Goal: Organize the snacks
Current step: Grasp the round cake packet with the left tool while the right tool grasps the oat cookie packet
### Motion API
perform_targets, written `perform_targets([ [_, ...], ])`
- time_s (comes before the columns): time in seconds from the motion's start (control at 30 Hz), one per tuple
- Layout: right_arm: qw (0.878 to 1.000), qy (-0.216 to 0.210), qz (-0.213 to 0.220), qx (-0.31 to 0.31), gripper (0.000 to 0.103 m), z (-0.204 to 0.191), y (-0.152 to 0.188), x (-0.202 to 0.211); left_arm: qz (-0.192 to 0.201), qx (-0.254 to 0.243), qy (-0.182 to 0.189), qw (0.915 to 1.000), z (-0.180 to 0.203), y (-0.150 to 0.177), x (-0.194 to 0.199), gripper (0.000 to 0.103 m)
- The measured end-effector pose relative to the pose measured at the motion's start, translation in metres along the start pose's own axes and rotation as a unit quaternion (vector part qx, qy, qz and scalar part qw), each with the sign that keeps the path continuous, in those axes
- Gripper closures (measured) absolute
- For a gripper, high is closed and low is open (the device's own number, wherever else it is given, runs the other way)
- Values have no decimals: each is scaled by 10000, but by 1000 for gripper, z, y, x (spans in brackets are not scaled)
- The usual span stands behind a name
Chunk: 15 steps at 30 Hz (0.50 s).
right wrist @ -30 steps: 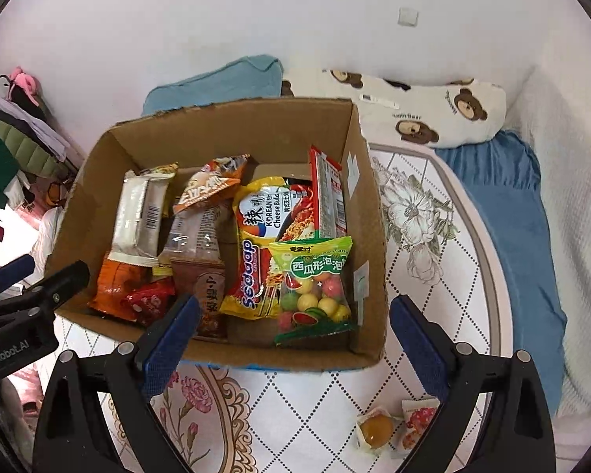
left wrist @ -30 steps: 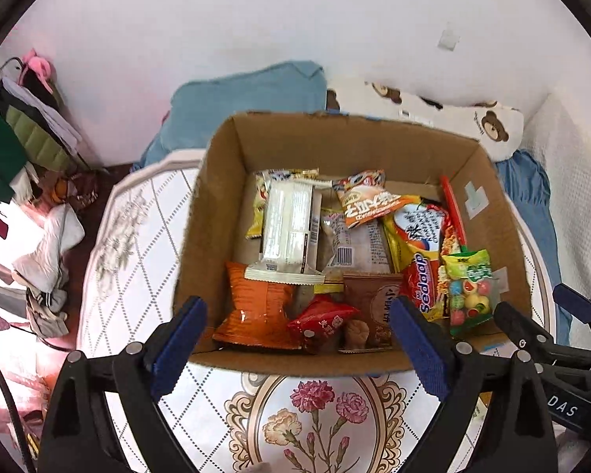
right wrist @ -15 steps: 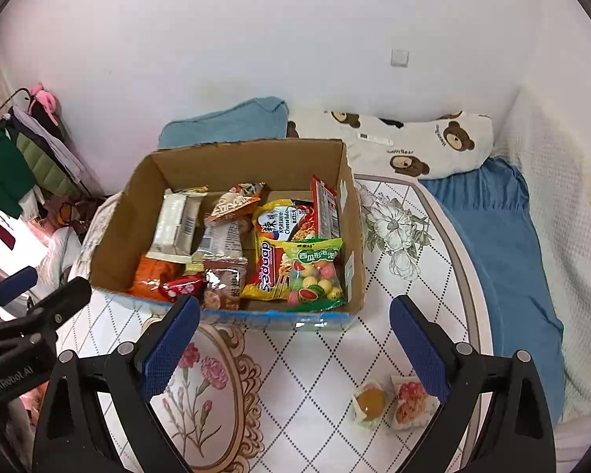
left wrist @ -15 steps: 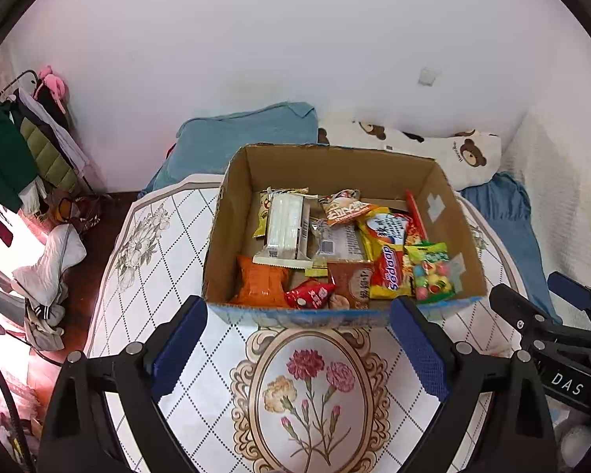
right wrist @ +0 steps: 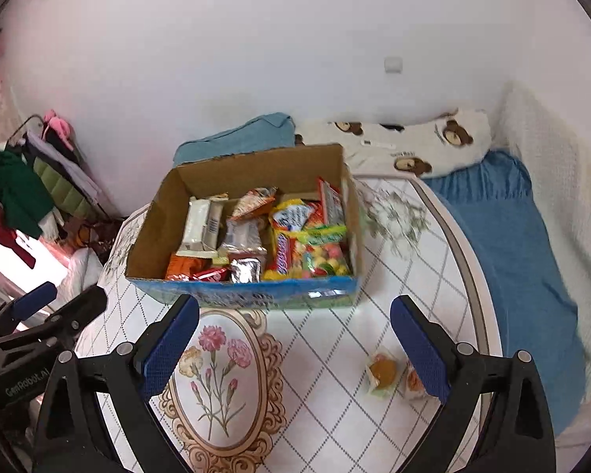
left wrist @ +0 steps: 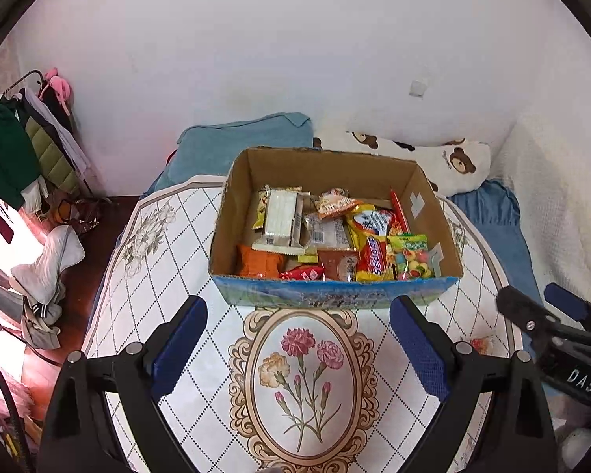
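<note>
Both tongs stand released, nothing between the blue pads.

Left wrist view: left gripper (left wrist: 297,349) wide apart over the flowered tablecloth (left wrist: 299,370), its pads short of the cardboard box (left wrist: 335,293) and not touching it. Box sits on the far half of the table, open top, brown walls, blue printed front face. Packed with snacks: a white wafer pack (left wrist: 279,218) toward the back left, an orange bag (left wrist: 260,262) at front left, a small red packet (left wrist: 301,274) beside it, a brown sachet (left wrist: 339,266), a yellow-and-red noodle pack (left wrist: 370,242), and a green candy bag (left wrist: 411,256) against the right wall. Right gripper's black frame pokes in at the right edge. One small wrapped snack (left wrist: 480,343) lies on the cloth near it, blurred. Bare cloth between pads and box front; table edge curves off at left toward the floor and a clothes rack (left wrist: 31,149).

Right wrist view: right gripper (right wrist: 293,347) likewise spread and empty. Box (right wrist: 256,295) ahead and left of centre. Two wrapped snacks (right wrist: 382,372) lie on the cloth just inside the right pad, outside the box, the second partly hidden by the pad. Open cloth right of the box up to the table rim; past it a blue blanket (right wrist: 512,244) and a bear-print pillow (right wrist: 413,149) against the wall.
</note>
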State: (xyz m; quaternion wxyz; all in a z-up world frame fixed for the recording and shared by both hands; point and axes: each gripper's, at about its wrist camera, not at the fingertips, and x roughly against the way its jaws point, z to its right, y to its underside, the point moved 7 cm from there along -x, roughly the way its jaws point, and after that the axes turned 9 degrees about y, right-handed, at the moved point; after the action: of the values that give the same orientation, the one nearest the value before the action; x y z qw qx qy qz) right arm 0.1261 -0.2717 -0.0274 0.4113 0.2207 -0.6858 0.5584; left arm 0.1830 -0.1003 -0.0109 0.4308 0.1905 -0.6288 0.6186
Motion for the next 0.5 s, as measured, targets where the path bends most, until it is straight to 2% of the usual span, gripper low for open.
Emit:
perform_targets([
  [0.07,9998,-6,-94,-179,3,17,8,-4,-119,-94,26,9999,10,5,-7,8],
  [0.23,9950,141,-491,-858,3,88,35,-26,-628,-566,175,9963,59,25,-44,8],
  [0.37,9860,236,-909,-1377,6,150,70,-60,-1201,-1051,346,9866,109,47,-90,8],
  [0.4,9828,221,-1060,-1497,14,161,78,-71,-1349,-1167,392,9832,121,54,-102,8],
  [0.43,9799,167,-1195,-1587,30,169,86,-81,-1512,-1321,383,9789,134,62,-118,8],
  [0.5,9763,60,-1383,-1663,39,182,101,-102,-1791,-1518,427,9711,151,75,-140,8],
])
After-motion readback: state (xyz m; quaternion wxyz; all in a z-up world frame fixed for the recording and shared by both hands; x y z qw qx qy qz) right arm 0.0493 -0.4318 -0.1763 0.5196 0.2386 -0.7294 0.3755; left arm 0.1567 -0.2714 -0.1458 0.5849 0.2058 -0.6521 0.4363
